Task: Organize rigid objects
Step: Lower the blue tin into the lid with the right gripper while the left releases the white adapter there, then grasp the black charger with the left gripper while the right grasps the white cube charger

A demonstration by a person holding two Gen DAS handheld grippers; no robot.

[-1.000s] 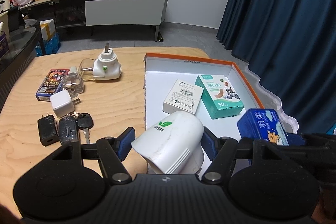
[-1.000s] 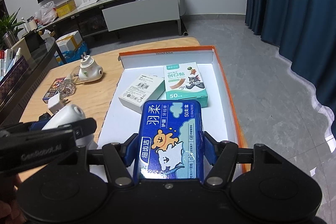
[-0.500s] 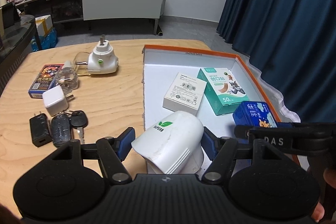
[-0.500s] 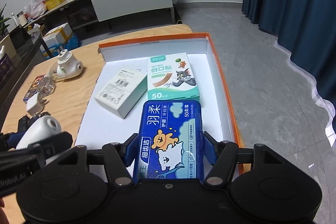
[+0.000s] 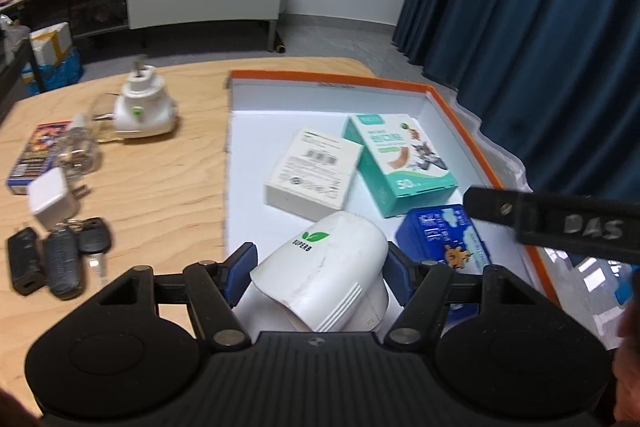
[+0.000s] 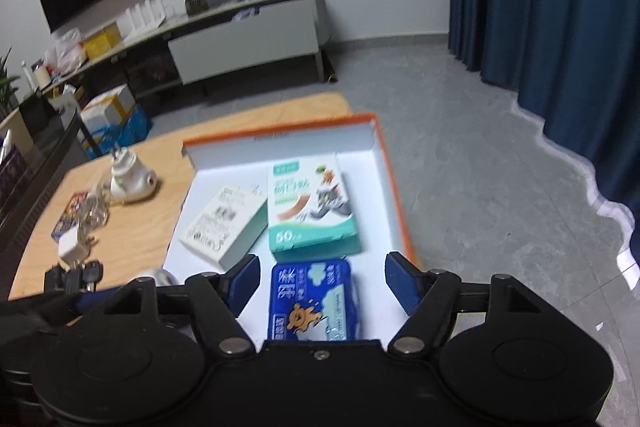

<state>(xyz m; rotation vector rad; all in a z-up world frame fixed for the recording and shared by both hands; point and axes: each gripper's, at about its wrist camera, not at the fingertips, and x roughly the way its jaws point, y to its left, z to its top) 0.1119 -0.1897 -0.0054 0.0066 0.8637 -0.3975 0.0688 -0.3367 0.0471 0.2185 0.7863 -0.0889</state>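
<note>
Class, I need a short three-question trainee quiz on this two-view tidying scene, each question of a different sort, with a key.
1. True or false: the right tongs are shut on the blue tin.
2. Multiple choice: the left tongs grip which item? A) teal plaster box B) white SUPERB device C) car keys
3. Fill in: the teal plaster box and the white barcode box lie inside the orange-edged ____.

Key: 1 false, since the jaws stand apart and the tin lies in the tray between them; 2 B, the white SUPERB device; 3 tray.
</note>
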